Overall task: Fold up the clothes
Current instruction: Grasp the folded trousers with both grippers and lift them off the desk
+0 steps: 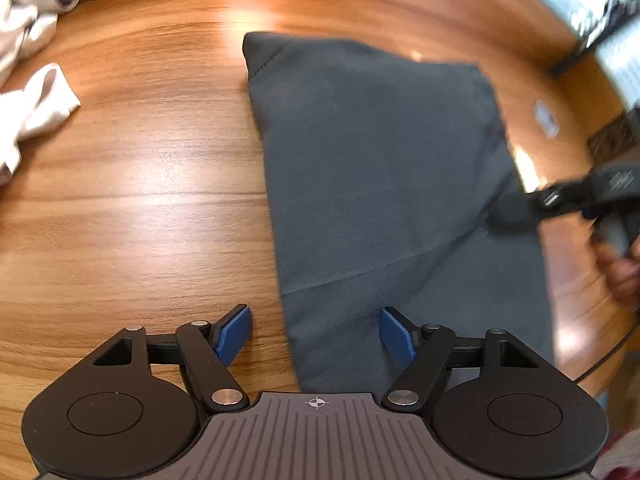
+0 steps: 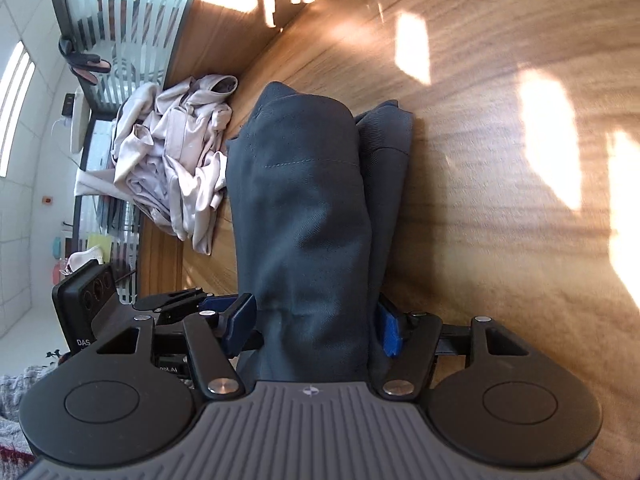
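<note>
Clothes numbered two garments on one wooden table [image 1: 140, 208]. Left to right in the left wrist view: a crumpled pale garment [image 1: 28, 92] at the far left edge, then bare wood, then one dark grey-blue garment [image 1: 380, 168] lying flat and folded into a long panel right of centre. Left gripper [image 1: 316, 336] hung above its near end, two blue fingers [image 1: 236, 334] set wide, nothing pressed between them; one finger over wood, the other over cloth. At the right edge, the right gripper [image 1: 516, 210] met the cloth's long side, blurred, with a hand [image 1: 622, 268] behind it. Right wrist view: pale garment heaped left, dark garment bunched up centre, running between the right gripper's two fingers [image 2: 240, 322]. Cloth sat against both; a firm pinch could not be told.
</note>
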`<state>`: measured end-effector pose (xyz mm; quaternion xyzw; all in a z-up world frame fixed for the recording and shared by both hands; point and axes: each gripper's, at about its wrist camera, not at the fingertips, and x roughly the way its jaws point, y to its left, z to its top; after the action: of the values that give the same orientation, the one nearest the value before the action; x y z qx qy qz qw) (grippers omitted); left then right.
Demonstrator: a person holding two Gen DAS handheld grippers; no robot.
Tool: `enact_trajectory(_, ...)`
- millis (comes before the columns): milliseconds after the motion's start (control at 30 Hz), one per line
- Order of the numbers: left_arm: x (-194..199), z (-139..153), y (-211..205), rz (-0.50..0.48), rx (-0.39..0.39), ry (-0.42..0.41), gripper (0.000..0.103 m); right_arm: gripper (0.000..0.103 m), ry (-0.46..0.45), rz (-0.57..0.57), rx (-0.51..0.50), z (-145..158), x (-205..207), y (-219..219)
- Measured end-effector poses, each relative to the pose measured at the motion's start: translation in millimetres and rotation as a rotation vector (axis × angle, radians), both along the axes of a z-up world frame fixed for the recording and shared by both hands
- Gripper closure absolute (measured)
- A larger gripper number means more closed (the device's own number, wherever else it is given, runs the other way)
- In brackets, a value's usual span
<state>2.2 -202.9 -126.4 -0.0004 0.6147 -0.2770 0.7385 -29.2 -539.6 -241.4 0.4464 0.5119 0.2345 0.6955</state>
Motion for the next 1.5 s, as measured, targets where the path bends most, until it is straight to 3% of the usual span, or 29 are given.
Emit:
enact_trajectory(33,1,-1,5,0.025,-0.041,0.008,0.034,0.054,0.004,-0.005,-0.018,0,-1,0)
enact_trajectory(67,3,-2,9,0.051,-0.081,0.016,0.035,0.057,0.004,-0.012,-0.029,0,-2,1)
enact_trajectory(367,8,-6,8,0.083,-0.206,0.006,0.032,0.067,0.003,-0.115,-0.093,2,-18,8)
enact_trajectory(533,3,13,-7,0.074,-0.217,-0.059,0.06,0.078,-0.004,-0.173,-0.163,17,-28,16)
enact_trajectory(700,-6,47,-21,0.008,-0.247,-0.127,0.068,0.085,-0.035,-0.255,-0.203,45,-50,19)
enact_trajectory(900,-24,88,-55,-0.167,-0.287,-0.223,0.068,0.086,-0.09,-0.413,-0.261,91,-102,9)
enact_trajectory(1167,-69,128,-106,-0.461,-0.367,-0.263,0.068,0.086,-0.122,-0.634,-0.363,146,-213,2)
enact_trajectory(1500,-167,154,-174,-0.917,-0.487,-0.239,0.068,0.086,-0.042,-0.993,-0.446,182,-404,31)
